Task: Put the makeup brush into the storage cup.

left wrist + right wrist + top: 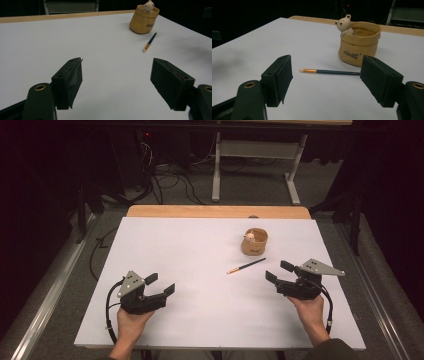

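Note:
A tan pot point(255, 243) with a small white bear point(249, 237) on its rim stands right of the table's middle. In front of it a dark-handled paintbrush point(246, 265) lies flat on the white tabletop point(200, 270). My left gripper point(161, 285) is open at the front left, empty, far from both. My right gripper point(280, 271) is open at the front right, just right of the brush. The pot point(359, 46), bear point(344, 24) and brush point(329, 71) lie ahead of my right gripper point(325, 80). From my left gripper point(116, 80), the pot point(144, 20) and brush point(150, 42) are farther off.
The white tabletop lies on a wooden table whose back edge point(218, 211) shows. Behind it are a white desk frame point(255, 165) and cables point(170, 182) on the grey floor. A metal rail point(50, 290) runs along the left.

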The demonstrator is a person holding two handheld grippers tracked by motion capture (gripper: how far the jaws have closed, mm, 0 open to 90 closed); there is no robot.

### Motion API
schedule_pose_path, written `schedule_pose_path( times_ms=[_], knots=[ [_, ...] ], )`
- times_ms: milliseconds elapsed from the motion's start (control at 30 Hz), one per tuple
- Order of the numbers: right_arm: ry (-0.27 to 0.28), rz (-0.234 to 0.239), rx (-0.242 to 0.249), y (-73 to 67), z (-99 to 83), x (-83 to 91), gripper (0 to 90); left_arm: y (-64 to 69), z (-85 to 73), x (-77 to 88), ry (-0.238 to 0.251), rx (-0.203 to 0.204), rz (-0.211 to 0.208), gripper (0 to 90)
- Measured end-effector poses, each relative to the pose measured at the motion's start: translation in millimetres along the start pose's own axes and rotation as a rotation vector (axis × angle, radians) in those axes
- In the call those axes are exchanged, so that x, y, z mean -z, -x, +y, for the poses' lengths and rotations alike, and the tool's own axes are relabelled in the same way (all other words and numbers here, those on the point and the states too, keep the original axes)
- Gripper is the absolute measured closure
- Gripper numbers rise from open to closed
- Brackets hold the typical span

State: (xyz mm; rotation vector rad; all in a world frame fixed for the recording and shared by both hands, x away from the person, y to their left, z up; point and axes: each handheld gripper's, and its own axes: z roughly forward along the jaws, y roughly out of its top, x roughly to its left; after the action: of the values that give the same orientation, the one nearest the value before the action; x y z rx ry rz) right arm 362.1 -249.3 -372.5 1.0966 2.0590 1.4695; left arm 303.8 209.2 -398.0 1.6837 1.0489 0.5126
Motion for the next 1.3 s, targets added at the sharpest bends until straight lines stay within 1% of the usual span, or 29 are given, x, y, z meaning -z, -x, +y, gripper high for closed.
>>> schedule_pose_path(
  times_ms=[133,267,467,500,633,800,900,1167,1300],
  knots=[
    [-0.002,-0.009,0.015,0.7,4.3,-3.6,27.8,0.6,-0.2,-0.9,-0.006,-0.004,-0.001,26.0],
    [-0.005,-0.014,0.017,0.9,7.7,-7.1,27.9,0.3,-0.4,-0.1,-0.005,-0.004,0.001,26.0],
    [-0.004,-0.01,0.028,0.2,12.4,-11.1,28.9,0.6,-0.3,-0.7,-0.006,-0.005,-0.002,26.0],
    [0.001,-0.008,0.037,-0.3,14.1,-12.5,29.6,0.8,-0.2,-0.7,-0.004,-0.006,-0.002,25.9],
    [0.002,-0.007,0.03,-0.5,17.7,-16.1,29.8,0.7,-0.3,-0.3,-0.005,-0.006,-0.002,26.0],
    [0.003,-0.005,0.035,-0.4,21.9,-20.4,29.8,0.6,-0.4,0.1,-0.003,-0.003,-0.002,26.0],
    [-0.008,-0.005,0.042,-0.3,25.6,-25.7,29.8,1.1,-0.3,-0.9,-0.006,-0.007,-0.003,26.0],
    [-0.003,-0.002,0.036,-0.4,31.9,-33.6,29.8,0.6,-0.4,-0.3,-0.004,-0.004,-0.003,26.0],
    [-0.003,0.0,0.052,-2.3,37.5,-38.0,29.7,1.1,-0.3,-0.9,-0.006,-0.006,-0.005,26.1]
  ],
)
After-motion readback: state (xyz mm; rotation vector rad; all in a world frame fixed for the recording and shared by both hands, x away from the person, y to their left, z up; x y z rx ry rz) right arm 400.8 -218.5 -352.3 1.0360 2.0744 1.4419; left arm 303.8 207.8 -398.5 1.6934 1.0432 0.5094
